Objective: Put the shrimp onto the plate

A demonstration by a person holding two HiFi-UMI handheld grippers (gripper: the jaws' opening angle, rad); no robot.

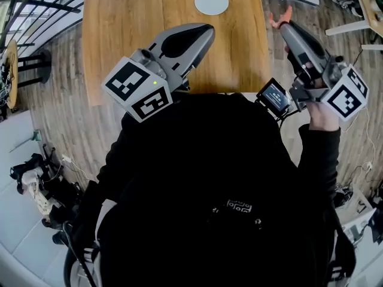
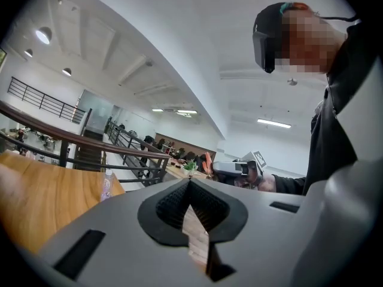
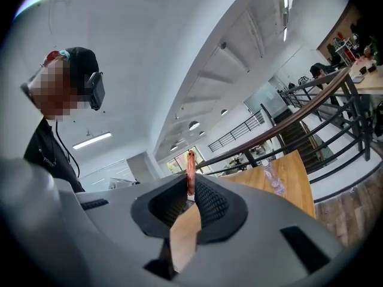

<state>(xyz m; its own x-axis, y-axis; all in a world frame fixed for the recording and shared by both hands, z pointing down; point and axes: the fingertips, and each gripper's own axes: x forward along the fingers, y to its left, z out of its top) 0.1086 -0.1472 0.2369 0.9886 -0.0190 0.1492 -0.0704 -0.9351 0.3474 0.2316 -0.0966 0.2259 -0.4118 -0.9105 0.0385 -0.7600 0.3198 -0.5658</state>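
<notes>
A round white plate (image 1: 211, 2) lies near the far edge of the wooden table (image 1: 131, 28). My right gripper (image 1: 283, 26) is raised off the table's right side, above the floor, shut on a thin orange-red shrimp (image 1: 279, 20). In the right gripper view the shrimp (image 3: 190, 169) sticks up, pinched between the jaw tips of that gripper (image 3: 190, 190). My left gripper (image 1: 206, 31) hovers over the table's near edge, below the plate. Its jaws meet with nothing between them (image 2: 190, 183). The left gripper view shows the shrimp (image 2: 208, 162) far off.
A clear plastic bottle (image 3: 272, 178) stands at a corner of the table. A black metal railing (image 1: 36, 5) runs along the left, with a stool (image 1: 33, 61) beside it. Cables and gear (image 1: 36, 178) lie on the floor at lower left.
</notes>
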